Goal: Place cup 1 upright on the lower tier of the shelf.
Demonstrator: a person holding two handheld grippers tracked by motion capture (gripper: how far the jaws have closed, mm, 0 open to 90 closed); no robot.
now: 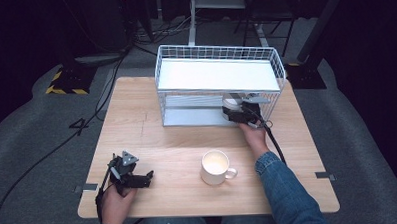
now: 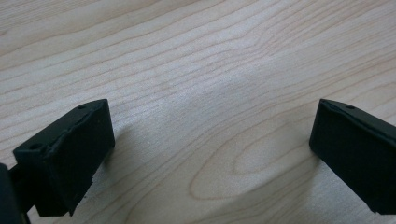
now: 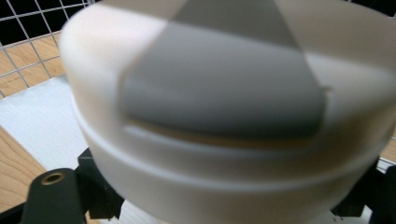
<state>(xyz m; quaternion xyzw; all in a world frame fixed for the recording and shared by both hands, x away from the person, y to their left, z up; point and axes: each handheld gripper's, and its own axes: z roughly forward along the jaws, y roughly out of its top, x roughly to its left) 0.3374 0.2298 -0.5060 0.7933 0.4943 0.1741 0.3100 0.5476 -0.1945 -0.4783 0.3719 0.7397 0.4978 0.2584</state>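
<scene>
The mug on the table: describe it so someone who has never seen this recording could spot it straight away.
Start from the white wire rack at the far side of the wooden table. Come toward the person's edge, to the open stretch between the two forearms. There the white mug stands upright and alone, handle pointing to the person's right; no gripper touches it, unlike the white container held inside the rack.

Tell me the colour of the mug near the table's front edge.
Cream-white mug, clearest in the high view.
</scene>
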